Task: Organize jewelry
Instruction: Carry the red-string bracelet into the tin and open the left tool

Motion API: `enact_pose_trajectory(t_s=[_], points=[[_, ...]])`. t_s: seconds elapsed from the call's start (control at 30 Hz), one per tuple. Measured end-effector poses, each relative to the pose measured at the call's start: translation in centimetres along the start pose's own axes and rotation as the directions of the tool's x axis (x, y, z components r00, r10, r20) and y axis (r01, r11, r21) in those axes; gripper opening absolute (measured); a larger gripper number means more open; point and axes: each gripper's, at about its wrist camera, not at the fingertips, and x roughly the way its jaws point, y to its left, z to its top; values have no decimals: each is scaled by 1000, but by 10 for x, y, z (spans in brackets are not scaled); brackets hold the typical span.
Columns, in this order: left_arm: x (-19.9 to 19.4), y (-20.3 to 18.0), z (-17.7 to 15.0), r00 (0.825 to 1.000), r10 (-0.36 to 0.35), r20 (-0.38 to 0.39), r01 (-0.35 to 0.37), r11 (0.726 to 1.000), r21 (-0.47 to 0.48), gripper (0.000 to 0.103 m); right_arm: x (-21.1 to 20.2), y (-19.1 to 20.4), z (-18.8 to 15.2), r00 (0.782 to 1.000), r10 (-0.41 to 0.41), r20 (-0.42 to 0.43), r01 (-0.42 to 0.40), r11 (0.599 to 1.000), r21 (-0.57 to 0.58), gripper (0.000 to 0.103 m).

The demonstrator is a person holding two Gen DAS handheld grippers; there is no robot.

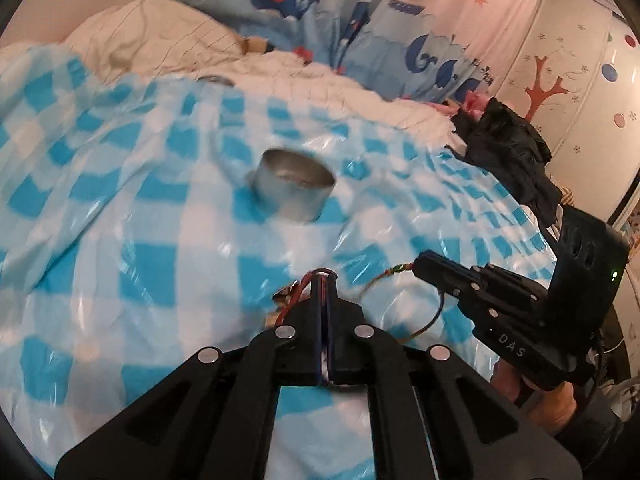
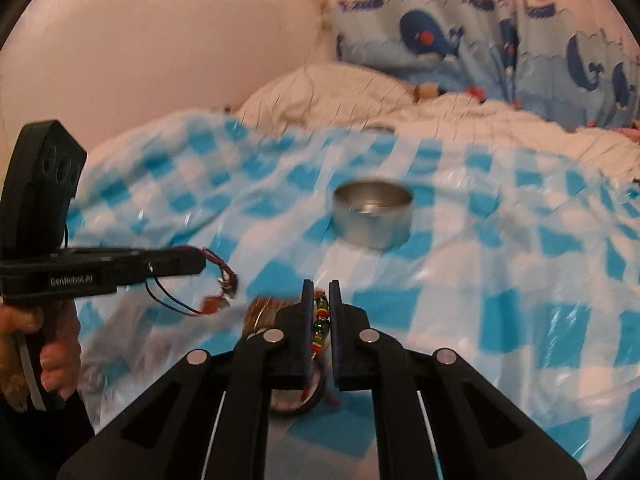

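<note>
Left wrist view: the left gripper (image 1: 325,276) is clamping its jaws together on a red cord bracelet (image 1: 298,286), whose loop and small charms are hanging at the left side of the fingertips. To its right, the right gripper (image 1: 420,266) is pinching a braided bracelet (image 1: 390,276), and the thin loop of that bracelet is drooping below the tip. A hand (image 1: 536,388) is gripping the right tool's handle. Ahead of both tips, a round metal tin (image 1: 294,186) is sitting open on the blue checked sheet (image 1: 140,264), well apart from both bracelets. A black cloth (image 1: 508,148) is lying at the sheet's right edge.

Right wrist view: the right gripper (image 2: 320,286) is holding its jaws nearly together on the braided bracelet (image 2: 320,314), with green, yellow and red beads showing between the pads. At left, the left gripper (image 2: 198,260) is carrying the cord bracelet (image 2: 218,284), which is dangling above the sheet (image 2: 480,300). The tin (image 2: 373,214) is standing beyond the fingertips. Whale-print bedding (image 2: 480,48) is lying behind.
</note>
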Motion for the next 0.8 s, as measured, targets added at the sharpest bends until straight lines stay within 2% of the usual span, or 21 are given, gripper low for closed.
enact_pose_trajectory(t_s=[0.1, 0.33, 0.4, 0.47, 0.5, 0.53, 0.57, 0.6, 0.7, 0.8], points=[[12, -13, 19, 999, -33, 19, 33, 999, 9, 2, 7, -14, 19, 999, -10, 45, 9, 1000, 18, 3], [56, -22, 72, 997, -63, 46, 63, 998, -3, 2, 22, -50, 40, 997, 12, 71, -20, 994, 104, 3], [66, -20, 83, 997, -63, 54, 63, 998, -9, 2, 26, -60, 40, 999, 23, 32, -26, 991, 127, 3], [76, -14, 92, 996, -64, 61, 66, 998, -25, 2, 30, -63, 36, 1000, -9, -20, 11, 993, 120, 3], [82, -9, 96, 996, -70, 63, 73, 996, -46, 2, 32, -66, 31, 999, -26, -43, 31, 992, 121, 6], [86, -5, 98, 995, -74, 63, 78, 995, -63, 2, 35, -67, 28, 997, -31, -71, 39, 992, 122, 37], [92, 1, 100, 995, -77, 64, 82, 993, -87, 2, 37, -67, 25, 995, -44, -92, 55, 991, 120, 56], [97, 5, 101, 995, -80, 63, 86, 991, -102, 2, 37, -68, 20, 993, -76, -86, 86, 990, 116, 68], [111, 19, 103, 995, -78, 69, 87, 985, -148, 2, 46, -66, 14, 985, -115, -129, 126, 989, 77, 68], [122, 30, 106, 995, -70, 75, 83, 979, -188, 2, 63, -66, 2, 967, -144, -212, 156, 987, 38, 72]])
